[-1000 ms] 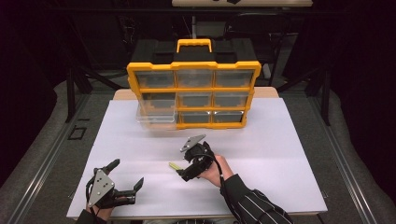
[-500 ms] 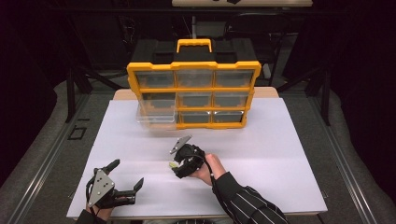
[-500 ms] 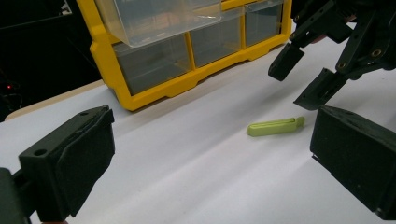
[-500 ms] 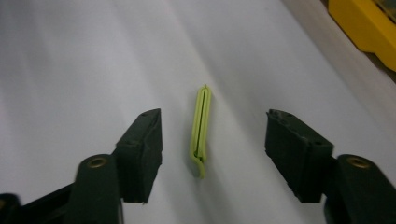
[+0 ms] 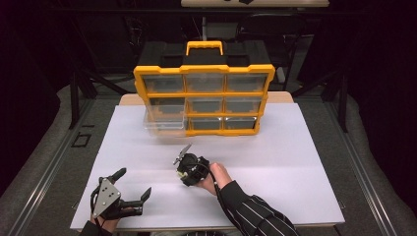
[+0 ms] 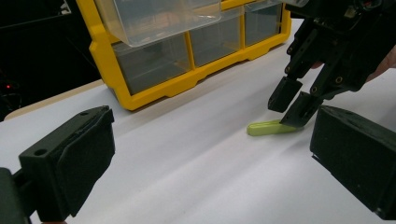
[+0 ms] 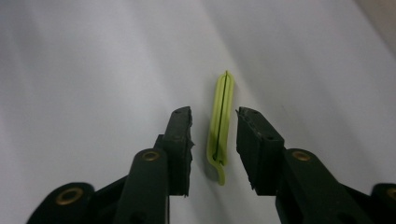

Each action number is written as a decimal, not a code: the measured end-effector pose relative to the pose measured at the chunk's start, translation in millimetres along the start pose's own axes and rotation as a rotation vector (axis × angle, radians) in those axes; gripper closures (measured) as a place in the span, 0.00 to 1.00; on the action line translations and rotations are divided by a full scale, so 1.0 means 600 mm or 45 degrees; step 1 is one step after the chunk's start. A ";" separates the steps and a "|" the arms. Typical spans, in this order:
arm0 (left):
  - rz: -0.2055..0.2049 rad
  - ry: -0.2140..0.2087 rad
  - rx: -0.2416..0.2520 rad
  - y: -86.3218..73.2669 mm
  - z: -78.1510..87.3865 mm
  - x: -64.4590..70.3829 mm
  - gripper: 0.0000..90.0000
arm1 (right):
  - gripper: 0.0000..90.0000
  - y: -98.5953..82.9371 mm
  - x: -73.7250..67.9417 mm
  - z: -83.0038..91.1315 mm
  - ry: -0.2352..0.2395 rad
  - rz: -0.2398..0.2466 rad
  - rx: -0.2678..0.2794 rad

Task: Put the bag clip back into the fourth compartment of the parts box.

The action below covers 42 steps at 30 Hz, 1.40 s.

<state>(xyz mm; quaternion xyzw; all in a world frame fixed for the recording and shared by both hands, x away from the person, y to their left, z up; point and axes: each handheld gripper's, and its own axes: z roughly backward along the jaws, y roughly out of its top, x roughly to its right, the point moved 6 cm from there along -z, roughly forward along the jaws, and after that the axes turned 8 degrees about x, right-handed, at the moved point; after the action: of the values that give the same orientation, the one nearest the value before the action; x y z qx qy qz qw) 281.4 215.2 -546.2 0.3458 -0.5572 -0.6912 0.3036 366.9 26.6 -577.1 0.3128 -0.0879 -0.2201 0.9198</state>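
Green clip (image 5: pixel 181 173), barely made out in the high view, is seen on the white table (image 5: pixel 295 162) under the right gripper (image 5: pixel 183 169), which is tipped down by a hand in a striped sleeve (image 5: pixel 255 214), while the left gripper (image 5: pixel 135 187) is rested near the front edge with its jaws spread wide and empty. In the left gripper view the clip (image 6: pixel 271 127) is seen lying flat, touched at one end by the right gripper (image 6: pixel 292 105), in front of the yellow organizer (image 6: pixel 154 88), whose clear drawer (image 6: pixel 159 16) is pulled out. In the right gripper view the clip (image 7: pixel 221 121) is framed between the parted jaws of the right gripper (image 7: pixel 214 119), not clamped.
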 end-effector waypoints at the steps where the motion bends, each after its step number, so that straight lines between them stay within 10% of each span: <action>1: 0.000 -0.001 -0.001 0.000 0.000 0.000 0.00 | 0.75 0.000 0.000 -0.002 0.006 -0.008 -0.005; 25: 0.001 -0.001 -0.002 0.000 0.001 0.000 0.00 | 0.89 -0.003 0.010 -0.022 0.023 -0.172 -0.083; 42: -0.004 -0.006 -0.004 0.000 0.000 0.001 0.00 | 0.89 0.003 0.024 0.009 0.000 -0.156 -0.057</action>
<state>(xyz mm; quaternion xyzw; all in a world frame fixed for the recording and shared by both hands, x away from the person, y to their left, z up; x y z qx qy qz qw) 281.1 214.9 -546.3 0.3445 -0.5564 -0.6933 0.3017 378.7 18.4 -571.4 0.2967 -0.0637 -0.2780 0.9114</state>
